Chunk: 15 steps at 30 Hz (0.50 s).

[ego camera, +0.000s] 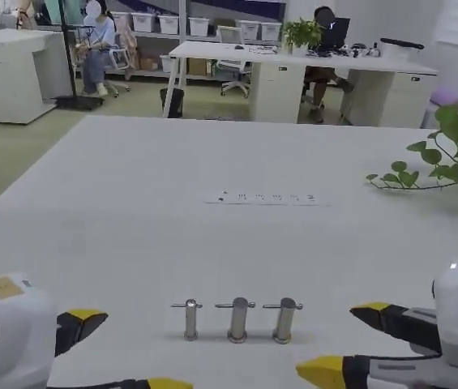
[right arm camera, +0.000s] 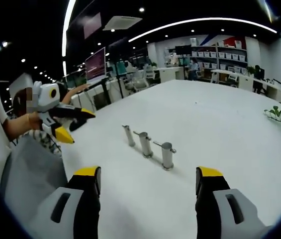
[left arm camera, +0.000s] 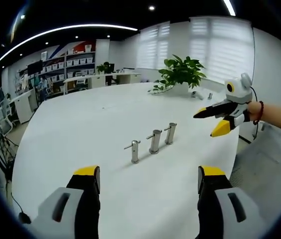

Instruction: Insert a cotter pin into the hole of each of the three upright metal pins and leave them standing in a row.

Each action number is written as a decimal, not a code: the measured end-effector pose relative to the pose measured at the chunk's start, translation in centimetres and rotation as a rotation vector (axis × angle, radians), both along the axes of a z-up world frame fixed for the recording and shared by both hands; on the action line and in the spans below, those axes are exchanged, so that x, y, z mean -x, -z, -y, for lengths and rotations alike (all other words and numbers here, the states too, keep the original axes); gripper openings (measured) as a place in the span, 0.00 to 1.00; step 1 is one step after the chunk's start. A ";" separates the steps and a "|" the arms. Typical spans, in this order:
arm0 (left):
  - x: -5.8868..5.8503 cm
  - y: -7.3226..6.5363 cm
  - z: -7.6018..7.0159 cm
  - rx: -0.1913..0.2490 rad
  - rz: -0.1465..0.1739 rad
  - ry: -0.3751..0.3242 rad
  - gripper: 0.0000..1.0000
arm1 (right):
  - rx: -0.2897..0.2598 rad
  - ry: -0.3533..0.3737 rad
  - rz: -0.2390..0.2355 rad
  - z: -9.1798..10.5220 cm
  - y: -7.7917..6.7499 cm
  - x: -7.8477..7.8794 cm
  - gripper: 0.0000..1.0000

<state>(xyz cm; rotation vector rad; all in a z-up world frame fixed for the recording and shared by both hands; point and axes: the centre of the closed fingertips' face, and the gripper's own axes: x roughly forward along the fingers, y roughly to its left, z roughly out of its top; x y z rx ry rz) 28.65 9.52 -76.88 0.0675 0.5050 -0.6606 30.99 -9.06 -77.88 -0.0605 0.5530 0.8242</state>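
At the bottom corners of the head view, left gripper [ego camera: 123, 352] and right gripper [ego camera: 334, 340] both have jaws wide apart, holding nothing. Bottom centre between them, three metal pins [ego camera: 237, 320] stand upright in a row, long axis vertical. Each has a cotter pin [ego camera: 224, 305] through its top, lying level and sticking out frame-left, so it looks pretty much done to me.

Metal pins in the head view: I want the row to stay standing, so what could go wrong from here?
1. The three metal pins stand free and close together on the white table; a brush from the open left gripper or right gripper beside them could topple one into its neighbours.
2. The cotter pins stick out sideways near the tops; a jaw passing close could snag one and drag its pin over.
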 end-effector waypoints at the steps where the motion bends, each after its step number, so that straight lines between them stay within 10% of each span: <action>1: 0.0 0.0 -0.1 0.000 -0.001 -0.006 0.82 | 0.000 0.007 -0.001 0.0 0.1 0.1 0.80; 15: -0.4 0.5 0.4 -0.011 -0.004 -0.020 0.91 | -0.010 0.073 0.014 0.1 0.5 -0.1 0.93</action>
